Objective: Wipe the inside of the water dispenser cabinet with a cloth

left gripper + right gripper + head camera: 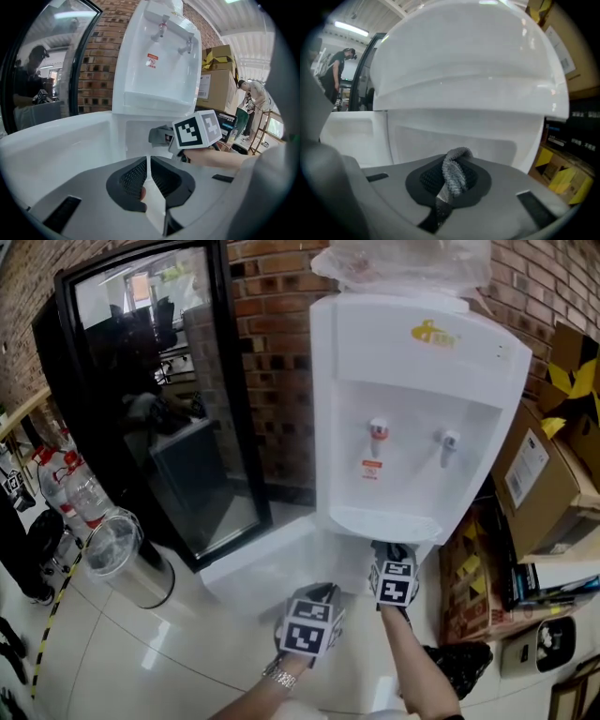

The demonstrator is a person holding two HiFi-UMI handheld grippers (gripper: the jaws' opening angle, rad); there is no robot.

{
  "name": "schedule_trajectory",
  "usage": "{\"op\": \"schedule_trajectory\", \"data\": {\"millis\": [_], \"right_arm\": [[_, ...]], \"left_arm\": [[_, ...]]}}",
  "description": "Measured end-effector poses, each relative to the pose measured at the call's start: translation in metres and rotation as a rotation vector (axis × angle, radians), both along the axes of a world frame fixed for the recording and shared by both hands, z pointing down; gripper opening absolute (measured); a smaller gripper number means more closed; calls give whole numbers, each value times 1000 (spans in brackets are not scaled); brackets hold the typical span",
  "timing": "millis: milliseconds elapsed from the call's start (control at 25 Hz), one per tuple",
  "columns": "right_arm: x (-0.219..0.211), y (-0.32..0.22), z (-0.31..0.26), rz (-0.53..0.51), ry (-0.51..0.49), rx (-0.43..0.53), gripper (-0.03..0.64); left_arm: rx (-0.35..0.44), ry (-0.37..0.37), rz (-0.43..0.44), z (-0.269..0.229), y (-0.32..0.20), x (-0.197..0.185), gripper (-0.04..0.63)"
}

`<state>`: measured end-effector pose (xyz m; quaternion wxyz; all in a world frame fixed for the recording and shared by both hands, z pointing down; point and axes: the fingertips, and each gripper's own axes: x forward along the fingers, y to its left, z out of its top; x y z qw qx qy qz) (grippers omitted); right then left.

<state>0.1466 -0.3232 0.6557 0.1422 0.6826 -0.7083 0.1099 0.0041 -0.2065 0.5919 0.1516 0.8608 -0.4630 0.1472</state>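
As seems, cloth [454, 171] pinched in right hand-held gripper [451, 185].

My head view looks steeply down from above the tall white plastic water dispenser [412, 409] by the red brick wall [277, 362]. My left gripper view sits low beside the open white cabinet door [56, 150], facing up the dispenser's front. My right gripper view is nearest, pointing into the cabinet [454, 136]. All three share the dispenser.
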Motion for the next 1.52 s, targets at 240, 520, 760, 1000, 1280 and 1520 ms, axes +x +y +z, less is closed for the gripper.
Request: {"op": "schedule_trajectory", "data": {"millis": [240,520,760,1000,1280,1520], "right_arm": [[45,4,25,88,-24,-79,8],[44,19,107,33,-55,-285,8],[40,28,128,-6,-74,-370,8],[29,5,8,-7,-12,-63,8],[49,3,56,42,-15,-163,8],[30,19,119,-37,-37,-336,8]], "left_arm": [[-5,-4,-1,3,-1,3,23],[-27,2,18,9,1,14,23],[-60,79,-25,-5,-11,23,25],[-28,78,-10,-29,-27,46,25],[-36,45,2,-5,-20,44,23],[-41,37,8,1,-19,41,23]]}}
